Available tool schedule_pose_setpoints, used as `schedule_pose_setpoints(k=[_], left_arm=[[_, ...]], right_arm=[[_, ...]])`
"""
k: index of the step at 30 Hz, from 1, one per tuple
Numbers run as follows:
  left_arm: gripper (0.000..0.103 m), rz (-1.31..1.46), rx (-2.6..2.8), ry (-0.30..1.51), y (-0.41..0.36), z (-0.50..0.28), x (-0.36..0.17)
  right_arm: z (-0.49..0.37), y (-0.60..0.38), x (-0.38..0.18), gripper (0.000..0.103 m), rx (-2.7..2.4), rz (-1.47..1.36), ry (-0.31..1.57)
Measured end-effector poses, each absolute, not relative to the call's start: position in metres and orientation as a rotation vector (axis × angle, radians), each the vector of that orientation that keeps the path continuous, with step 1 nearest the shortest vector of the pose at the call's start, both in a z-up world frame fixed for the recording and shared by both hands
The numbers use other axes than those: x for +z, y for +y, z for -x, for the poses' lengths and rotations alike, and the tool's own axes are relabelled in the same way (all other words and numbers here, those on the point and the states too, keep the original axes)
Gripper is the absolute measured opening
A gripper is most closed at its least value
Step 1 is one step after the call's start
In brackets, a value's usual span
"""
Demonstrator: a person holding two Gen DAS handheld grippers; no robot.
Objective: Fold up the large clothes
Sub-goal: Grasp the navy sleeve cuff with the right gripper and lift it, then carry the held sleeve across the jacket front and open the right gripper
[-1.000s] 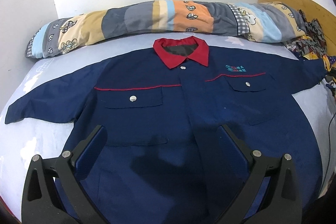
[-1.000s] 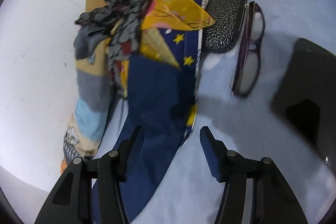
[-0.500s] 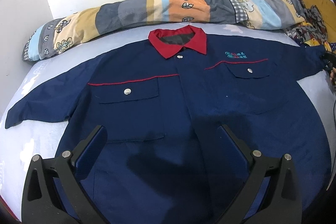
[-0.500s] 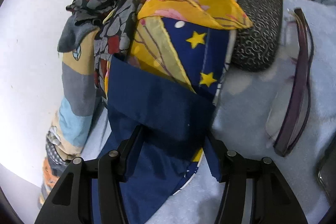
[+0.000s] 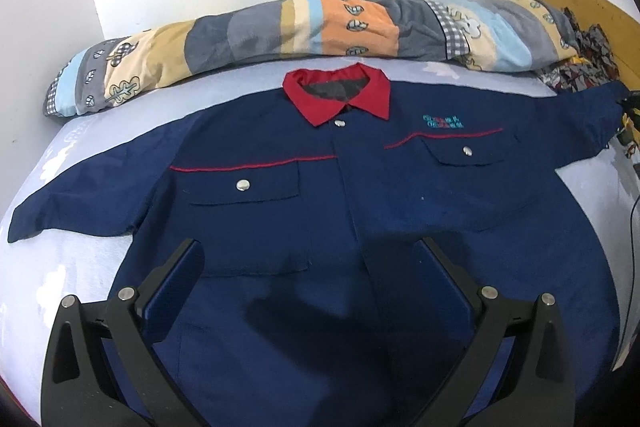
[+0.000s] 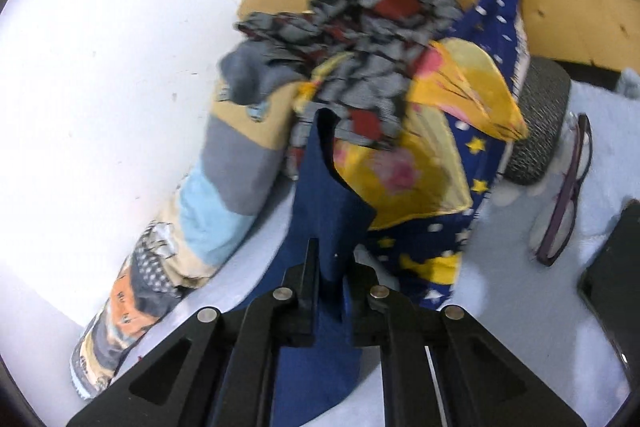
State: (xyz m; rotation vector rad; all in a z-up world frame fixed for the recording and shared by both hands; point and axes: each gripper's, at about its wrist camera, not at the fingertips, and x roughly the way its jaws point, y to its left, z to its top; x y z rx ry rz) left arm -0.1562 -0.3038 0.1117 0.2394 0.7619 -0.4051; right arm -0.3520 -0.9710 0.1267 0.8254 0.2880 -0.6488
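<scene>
A navy work shirt (image 5: 320,211) with a red collar (image 5: 340,97) lies flat and face up on the pale blue bed sheet (image 5: 72,267), both sleeves spread out. My left gripper (image 5: 310,267) hovers open over the shirt's lower front, nothing between its fingers. In the right wrist view my right gripper (image 6: 334,267) is closing its jaws on the navy sleeve cuff (image 6: 328,195), which is pinched between the pads and lifted off the sheet. In the left wrist view that sleeve end (image 5: 600,107) rises at the far right edge.
A long patchwork bolster (image 5: 300,27) lies along the wall behind the collar. A heap of patterned clothes (image 6: 392,67) sits past the held cuff. A textured glasses case (image 6: 536,123), purple glasses (image 6: 564,195) and a dark phone (image 6: 612,267) lie to the right on the sheet.
The right gripper closed from wide open onto the sleeve cuff and lifted it, rolling somewhat. The left gripper stayed open over the shirt's front.
</scene>
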Motion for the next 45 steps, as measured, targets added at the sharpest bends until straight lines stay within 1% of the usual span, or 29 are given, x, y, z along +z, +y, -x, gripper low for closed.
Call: schedule_pose_setpoints(k=[4,10,16,22,26,30,33,35,41,43,44,45], left_arm=[[0.103,-0.196,-0.402,0.763,-0.295,0.155,0.119],[0.103,-0.134,-0.39,0.75,-0.277,0.153,0.132],[0.103,-0.124,-0.353,0.74,-0.256,0.15,0.136],[0.103,-0.062,-0.317,0.746,-0.225,0.143,0.143],[0.103,-0.012,-0.288,0.741,-0.203,0.139,0.148],[0.103,0.037,-0.253,0.745,-0.182,0.132,0.15],[0.103,0.055,-0.225,0.754,-0.169,0.127,0.147],[0.103,0.062,-0.201,0.763,-0.16,0.124,0.145],[0.103,0.088,-0.174,0.788,-0.145,0.119,0.139],[0.103,0.089,-0.175,0.787,-0.144,0.119,0.139],[0.103,0.089,-0.174,0.786,-0.143,0.118,0.139],[0.103,0.09,-0.176,0.787,-0.143,0.118,0.138]], right_arm=[[0.34,-0.944,0.159,0.008,-0.598,-0.818,0.281],[0.298,-0.875,0.216,0.008,-0.473,-0.768,0.302],[0.223,-0.755,0.266,0.008,-0.294,-0.598,0.382],[0.156,-0.626,0.276,0.008,-0.108,-0.483,0.455],[0.111,-0.546,0.262,0.008,0.021,-0.469,0.503],[0.065,-0.464,0.235,0.008,0.122,-0.438,0.559],[0.034,-0.412,0.203,0.008,0.177,-0.427,0.618],[0.015,-0.384,0.171,0.008,0.191,-0.427,0.668],[-0.011,-0.361,0.072,0.008,0.149,-0.479,0.813],[-0.012,-0.353,0.052,0.009,0.12,-0.465,0.85],[-0.014,-0.35,0.038,0.01,0.117,-0.46,0.889],[-0.012,-0.347,0.029,0.016,0.106,-0.449,0.912]])
